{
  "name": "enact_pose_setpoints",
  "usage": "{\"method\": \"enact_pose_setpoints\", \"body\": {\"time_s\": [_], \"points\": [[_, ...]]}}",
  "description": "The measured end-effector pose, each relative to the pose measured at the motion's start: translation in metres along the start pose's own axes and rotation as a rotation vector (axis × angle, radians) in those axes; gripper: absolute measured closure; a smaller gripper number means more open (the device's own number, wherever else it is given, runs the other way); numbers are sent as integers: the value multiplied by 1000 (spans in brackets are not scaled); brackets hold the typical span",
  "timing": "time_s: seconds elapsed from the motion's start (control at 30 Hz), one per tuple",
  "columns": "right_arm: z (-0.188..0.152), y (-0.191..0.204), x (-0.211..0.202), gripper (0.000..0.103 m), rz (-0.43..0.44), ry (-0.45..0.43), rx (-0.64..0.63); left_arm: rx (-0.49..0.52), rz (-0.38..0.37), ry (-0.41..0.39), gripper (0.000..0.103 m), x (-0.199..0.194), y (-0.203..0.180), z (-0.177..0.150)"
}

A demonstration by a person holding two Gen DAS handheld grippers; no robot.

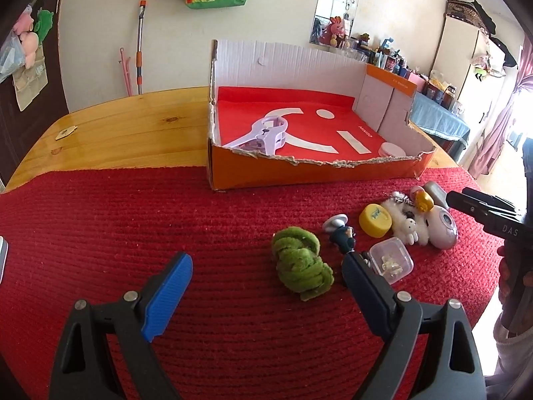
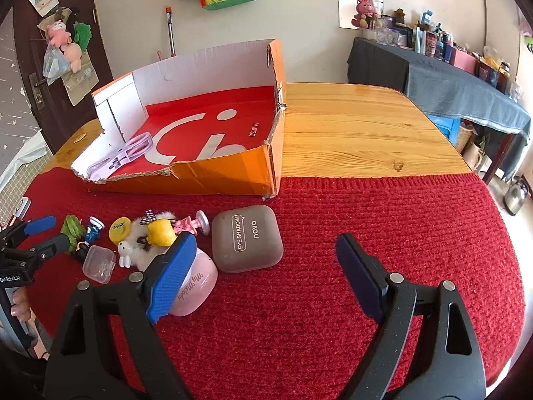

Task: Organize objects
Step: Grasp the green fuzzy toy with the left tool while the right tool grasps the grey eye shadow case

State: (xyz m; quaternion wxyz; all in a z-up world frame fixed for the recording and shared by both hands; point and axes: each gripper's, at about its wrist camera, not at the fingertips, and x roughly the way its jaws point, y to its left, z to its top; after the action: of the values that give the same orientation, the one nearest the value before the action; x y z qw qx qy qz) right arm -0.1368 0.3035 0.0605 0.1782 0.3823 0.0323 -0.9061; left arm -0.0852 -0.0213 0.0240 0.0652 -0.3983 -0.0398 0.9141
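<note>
The fuzzy green coiled bundle (image 1: 301,266) lies on the red knitted mat (image 1: 133,216), just ahead between the spread, empty left gripper (image 1: 266,280) jaws; the right gripper (image 2: 266,266), also spread and empty, is farther.

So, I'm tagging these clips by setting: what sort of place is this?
Most likely a lived-in home room: a wooden table under a red knitted mat, plush toys hung on the door, and a cluttered side table against the wall.

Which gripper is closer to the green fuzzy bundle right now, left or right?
Left. The left gripper stands open just in front of the green fuzzy bundle; the right gripper is open past the trinket pile.
</note>
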Motion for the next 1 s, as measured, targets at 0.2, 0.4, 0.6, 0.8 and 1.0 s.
{"method": "enact_pose_setpoints", "body": {"time_s": [0.2, 0.4, 0.6, 0.8, 1.0], "points": [[2, -1, 9, 17, -17, 43, -55, 0, -6, 20, 10, 5, 2, -1], [4, 6, 17, 17, -9, 75, -111, 20, -3, 35, 10, 9, 0, 0], [5, 9, 28, 17, -16, 97, -113, 32, -17, 52, 12, 12, -1, 2], [5, 4, 31, 17, -15, 112, -94, 41, -27, 60, 12, 12, -3, 1], [5, 7, 30, 17, -15, 106, -109, 40, -35, 55, 17, 11, -4, 1]]}}
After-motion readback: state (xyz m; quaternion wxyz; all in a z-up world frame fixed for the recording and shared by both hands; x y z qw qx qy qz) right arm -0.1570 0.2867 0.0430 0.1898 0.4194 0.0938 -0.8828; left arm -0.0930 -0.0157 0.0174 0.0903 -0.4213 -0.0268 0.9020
